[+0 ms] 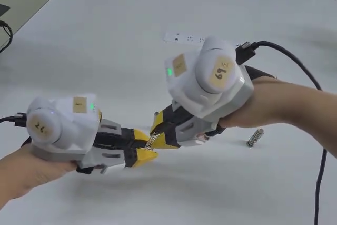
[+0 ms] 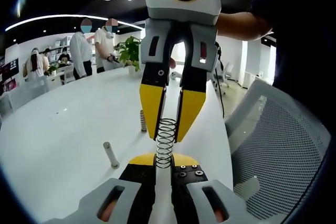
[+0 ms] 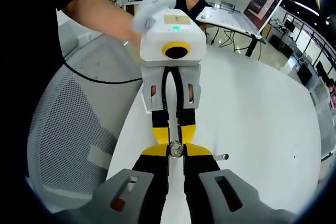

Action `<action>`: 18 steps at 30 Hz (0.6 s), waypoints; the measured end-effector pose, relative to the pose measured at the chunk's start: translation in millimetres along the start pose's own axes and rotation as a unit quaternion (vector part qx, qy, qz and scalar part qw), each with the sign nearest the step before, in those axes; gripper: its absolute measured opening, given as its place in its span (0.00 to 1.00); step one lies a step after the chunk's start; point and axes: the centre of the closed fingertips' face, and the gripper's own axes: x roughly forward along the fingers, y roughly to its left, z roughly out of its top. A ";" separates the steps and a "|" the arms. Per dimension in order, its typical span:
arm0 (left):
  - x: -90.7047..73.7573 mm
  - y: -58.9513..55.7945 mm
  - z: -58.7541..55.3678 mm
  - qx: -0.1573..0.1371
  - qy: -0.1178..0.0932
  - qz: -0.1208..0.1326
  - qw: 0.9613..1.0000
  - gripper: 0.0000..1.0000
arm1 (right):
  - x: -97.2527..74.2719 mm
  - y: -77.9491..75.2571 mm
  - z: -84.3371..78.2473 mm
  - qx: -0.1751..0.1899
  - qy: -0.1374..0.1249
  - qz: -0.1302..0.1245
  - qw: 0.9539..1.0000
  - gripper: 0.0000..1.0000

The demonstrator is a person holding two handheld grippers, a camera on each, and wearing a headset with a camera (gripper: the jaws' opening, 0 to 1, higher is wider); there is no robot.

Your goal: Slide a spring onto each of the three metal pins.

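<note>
A small steel spring (image 1: 152, 140) hangs over the white table (image 1: 105, 40), caught between both grippers, which meet tip to tip. My left gripper (image 1: 147, 154) comes in from the lower left, shut on the spring's near end (image 2: 164, 156). My right gripper (image 1: 157, 135) reaches down from the right with its yellow fingertips (image 2: 152, 114) pressed against the spring's sides. The right gripper view looks at the spring's end (image 3: 176, 149) between that gripper's own tips. A bare metal pin (image 2: 111, 155) stands on the table. Another spring (image 1: 255, 137) rests on the table to the right.
A white power strip (image 1: 184, 38) lies further back on the table. A black cable (image 1: 295, 61) trails from the right gripper. A grey mesh chair (image 2: 278, 140) stands at the table's edge. People stand beyond the far end (image 2: 94, 45). A laptop (image 3: 262, 3) sits open at the far end.
</note>
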 end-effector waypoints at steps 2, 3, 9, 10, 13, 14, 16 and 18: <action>0.9 -0.3 -0.5 -0.001 0.002 0.002 1.000 0.02 | 0.8 0.2 -0.1 -0.004 0.007 0.003 1.000 0.07; 1.2 -0.7 -0.7 -0.002 0.002 0.001 1.000 0.02 | 1.1 0.3 0.1 -0.003 0.010 0.005 1.000 0.07; 1.6 0.2 -1.1 -0.005 0.004 0.006 1.000 0.02 | 2.2 0.0 0.5 -0.010 0.026 0.009 1.000 0.07; 1.4 0.5 -1.2 -0.006 0.005 0.007 1.000 0.02 | 2.2 0.1 0.7 -0.012 0.028 0.009 1.000 0.07; 1.0 1.2 -1.2 -0.008 0.004 0.008 1.000 0.02 | 2.3 -0.3 0.9 -0.013 0.030 0.009 0.999 0.07; 0.9 1.4 -1.0 -0.009 0.004 0.009 1.000 0.02 | 2.2 -0.6 1.0 -0.013 0.030 0.008 0.999 0.07; 0.8 1.3 -0.7 -0.013 0.003 0.008 1.000 0.03 | 2.1 -0.5 1.0 -0.010 0.029 0.010 0.999 0.07; 0.6 1.5 -0.4 -0.016 0.003 0.007 1.000 0.03 | 1.9 -0.4 1.0 -0.008 0.028 0.010 1.000 0.07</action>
